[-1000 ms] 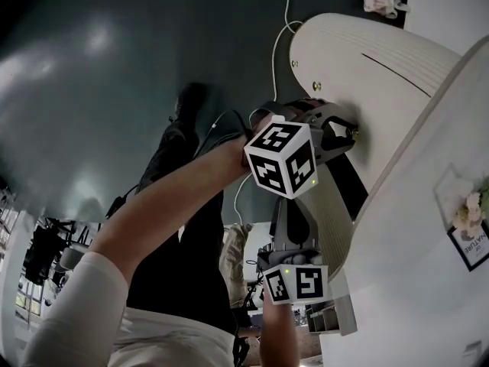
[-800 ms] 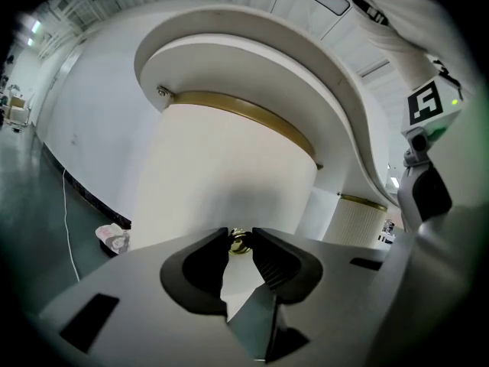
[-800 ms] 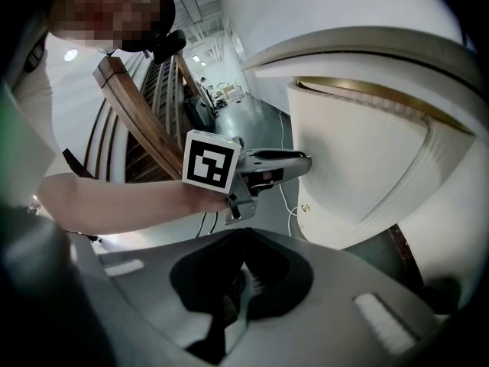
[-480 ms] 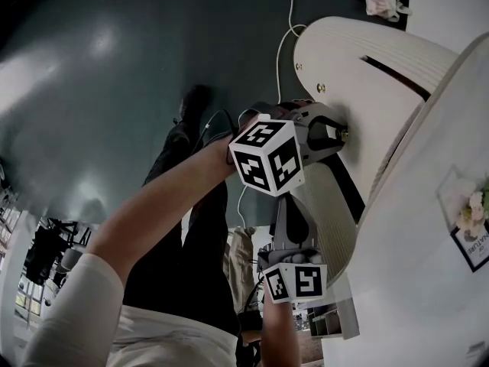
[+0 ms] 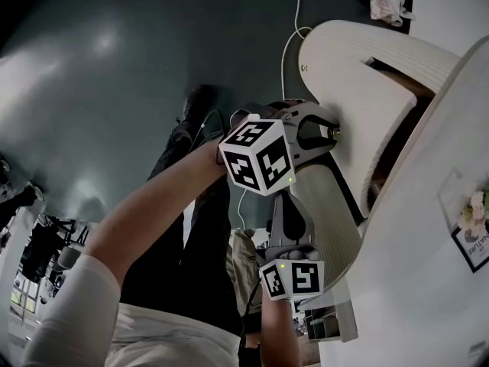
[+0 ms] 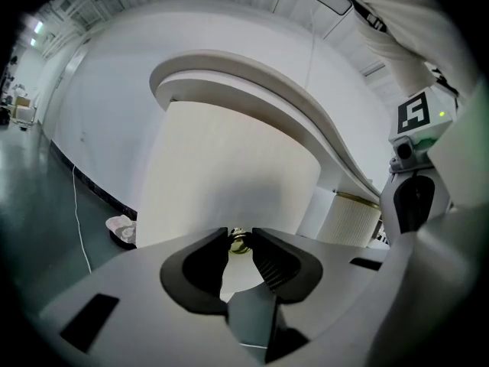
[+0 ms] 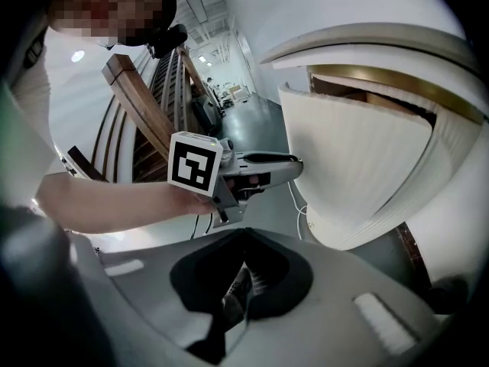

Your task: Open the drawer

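The left hand-held gripper is clamped on the small brass knob of the curved cream drawer, which stands partly open at the head view's upper right. The right hand-held gripper, at lower centre, has its jaws together and holds nothing.

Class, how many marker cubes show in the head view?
2. One cube rides the left tool at the drawer knob; the other sits lower, on the right tool.
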`<state>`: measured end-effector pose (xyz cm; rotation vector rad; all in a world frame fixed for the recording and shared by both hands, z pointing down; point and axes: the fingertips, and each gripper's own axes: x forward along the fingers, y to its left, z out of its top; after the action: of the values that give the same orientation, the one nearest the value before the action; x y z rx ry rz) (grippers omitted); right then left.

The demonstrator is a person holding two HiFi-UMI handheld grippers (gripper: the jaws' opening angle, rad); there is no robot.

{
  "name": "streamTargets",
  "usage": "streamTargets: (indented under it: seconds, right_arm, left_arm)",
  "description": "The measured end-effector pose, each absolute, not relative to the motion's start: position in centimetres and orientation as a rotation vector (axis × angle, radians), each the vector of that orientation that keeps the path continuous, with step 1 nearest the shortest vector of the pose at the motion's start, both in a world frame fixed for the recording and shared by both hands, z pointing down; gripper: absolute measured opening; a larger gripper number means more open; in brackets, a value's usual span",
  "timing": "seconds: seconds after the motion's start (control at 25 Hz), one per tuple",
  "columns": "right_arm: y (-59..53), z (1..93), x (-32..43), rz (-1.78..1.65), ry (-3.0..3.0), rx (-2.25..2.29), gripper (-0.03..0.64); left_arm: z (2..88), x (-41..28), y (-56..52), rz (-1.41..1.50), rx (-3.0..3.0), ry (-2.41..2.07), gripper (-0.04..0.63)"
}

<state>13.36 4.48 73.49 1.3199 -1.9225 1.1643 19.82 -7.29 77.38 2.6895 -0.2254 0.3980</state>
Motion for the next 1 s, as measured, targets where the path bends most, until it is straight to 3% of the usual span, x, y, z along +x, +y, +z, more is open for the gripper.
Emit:
streamTargets:
  seconds: [1.0]
  right_arm:
    - [6.6, 73.9, 10.9, 1.148, -1.986, 1.215, 0.011]
  left_arm:
    - [77.6, 14.4, -5.1, 0.453, 2.646, -0.291, 0.101]
